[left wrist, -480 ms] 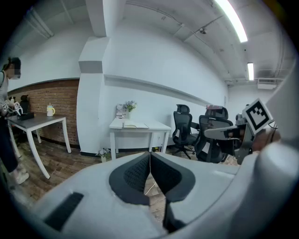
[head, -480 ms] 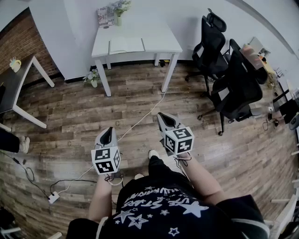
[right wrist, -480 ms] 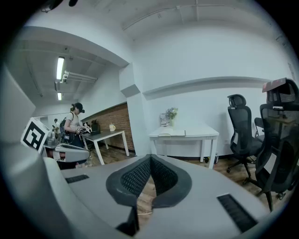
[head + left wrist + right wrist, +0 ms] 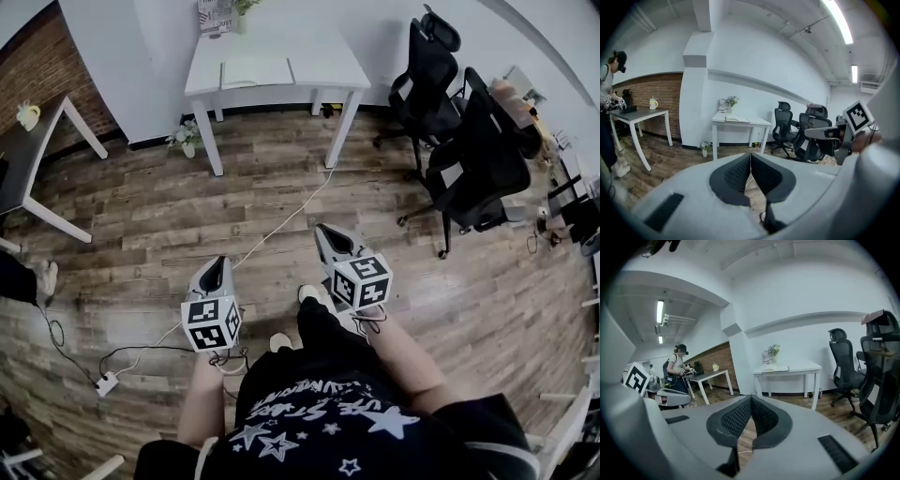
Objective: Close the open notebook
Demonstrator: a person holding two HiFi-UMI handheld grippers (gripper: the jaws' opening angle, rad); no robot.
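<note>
The open notebook (image 4: 255, 72) lies flat on the white table (image 4: 328, 75) across the room, also seen in the left gripper view as the notebook (image 4: 733, 120) and in the right gripper view as the notebook (image 4: 776, 368). My left gripper (image 4: 218, 263) and right gripper (image 4: 324, 232) hang over the wooden floor in front of the person's body, far short of the table. Both are shut with nothing between the pads, as the left gripper (image 4: 750, 158) and right gripper (image 4: 751, 401) show in their own views.
Black office chairs (image 4: 469, 150) stand to the right of the table. A dark desk (image 4: 28, 159) with a person (image 4: 677, 369) beside it is at the left. A white cable (image 4: 281, 225) and power strip (image 4: 106, 382) lie on the floor. A small plant (image 4: 187, 141) sits by the table leg.
The table sits slightly higher in the head view and the person's feet have shifted. Both grippers stay shut in about the same place.
</note>
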